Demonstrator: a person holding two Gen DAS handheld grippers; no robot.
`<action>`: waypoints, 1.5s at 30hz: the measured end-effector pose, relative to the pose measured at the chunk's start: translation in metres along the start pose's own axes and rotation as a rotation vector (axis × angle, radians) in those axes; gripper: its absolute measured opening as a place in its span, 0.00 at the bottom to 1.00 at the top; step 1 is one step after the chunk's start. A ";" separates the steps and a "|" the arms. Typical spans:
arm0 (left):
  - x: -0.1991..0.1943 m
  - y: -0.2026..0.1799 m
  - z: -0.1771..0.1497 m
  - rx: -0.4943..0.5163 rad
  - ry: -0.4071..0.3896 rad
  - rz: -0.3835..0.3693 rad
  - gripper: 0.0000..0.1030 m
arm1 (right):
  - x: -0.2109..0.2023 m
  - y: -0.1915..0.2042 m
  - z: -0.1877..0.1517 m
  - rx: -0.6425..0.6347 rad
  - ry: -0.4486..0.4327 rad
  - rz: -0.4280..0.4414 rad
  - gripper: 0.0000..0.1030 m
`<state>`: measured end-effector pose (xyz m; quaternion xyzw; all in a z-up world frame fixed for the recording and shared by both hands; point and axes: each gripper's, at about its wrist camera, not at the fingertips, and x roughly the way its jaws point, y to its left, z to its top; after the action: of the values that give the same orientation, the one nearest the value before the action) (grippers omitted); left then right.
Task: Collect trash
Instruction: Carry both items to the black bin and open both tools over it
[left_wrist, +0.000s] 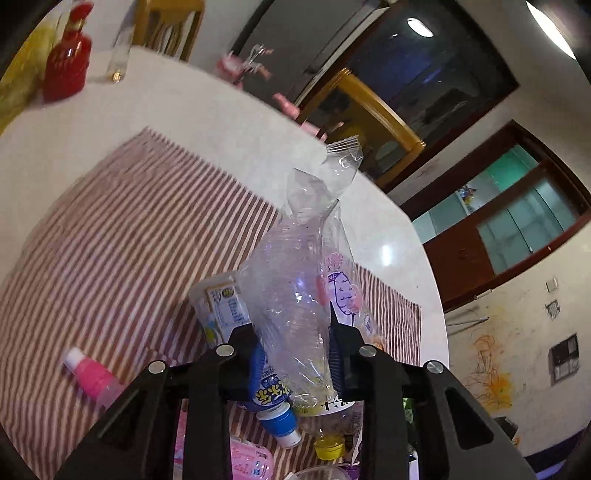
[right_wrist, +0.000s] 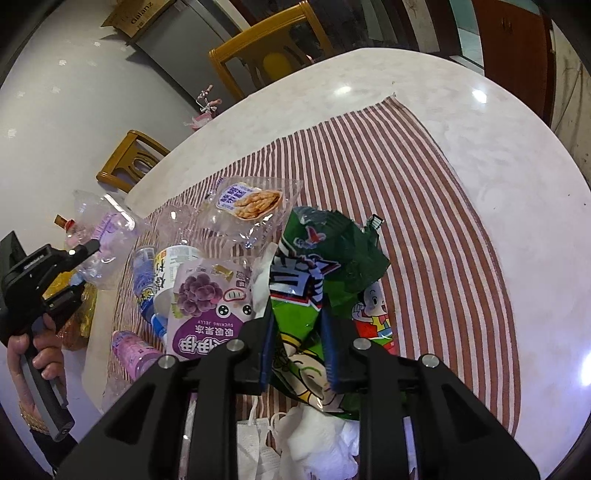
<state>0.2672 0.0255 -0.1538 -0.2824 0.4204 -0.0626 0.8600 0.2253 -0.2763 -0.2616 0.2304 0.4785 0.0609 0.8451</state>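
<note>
Now, what we see, line by line:

Left gripper (left_wrist: 295, 343): our jaws are closed on a clear crumpled plastic wrapper (left_wrist: 306, 266), pads pressing its lower part, the rest standing up beyond the fingers with its sealed edge at the far top.

Right gripper (right_wrist: 297, 343): our jaws pinch a green snack bag (right_wrist: 325, 258); the bag fans out crumpled past the fingertips and rests on the striped cloth (right_wrist: 424, 206).

Desk (right_wrist: 517, 155): round and pale, with the striped cloth laid across its middle.

Trash by the right gripper: a purple grape jelly pouch (right_wrist: 207, 306) just left of the green bag, a clear cracker packet (right_wrist: 247, 206) farther off, white crumpled tissue (right_wrist: 317, 443) under the fingers.

Trash below the left gripper: a blue-labelled bottle with a blue cap (left_wrist: 275, 406), a yellow-capped bottle (left_wrist: 328, 443) beside it, a small carton (left_wrist: 221, 306) behind the left finger.

Pink-capped bottle (left_wrist: 92, 373): lying on the cloth, well apart to the left.

Person's hand (right_wrist: 33, 362): seen from the right wrist, gripping the left tool's handle at the desk's edge.

Red bottle (left_wrist: 68, 70): standing at the desk's far side.
</note>
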 end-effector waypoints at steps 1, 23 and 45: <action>-0.004 -0.002 0.001 0.018 -0.011 -0.004 0.27 | -0.002 0.000 0.000 0.000 -0.005 0.000 0.21; -0.094 -0.097 -0.083 0.464 -0.130 -0.168 0.27 | -0.130 -0.018 -0.024 0.027 -0.281 -0.003 0.18; -0.038 -0.282 -0.332 0.961 0.288 -0.607 0.27 | -0.216 -0.349 -0.280 0.861 -0.272 -0.562 0.80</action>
<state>0.0274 -0.3400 -0.1376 0.0428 0.3578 -0.5277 0.7692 -0.1658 -0.5623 -0.3714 0.4250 0.3896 -0.4003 0.7123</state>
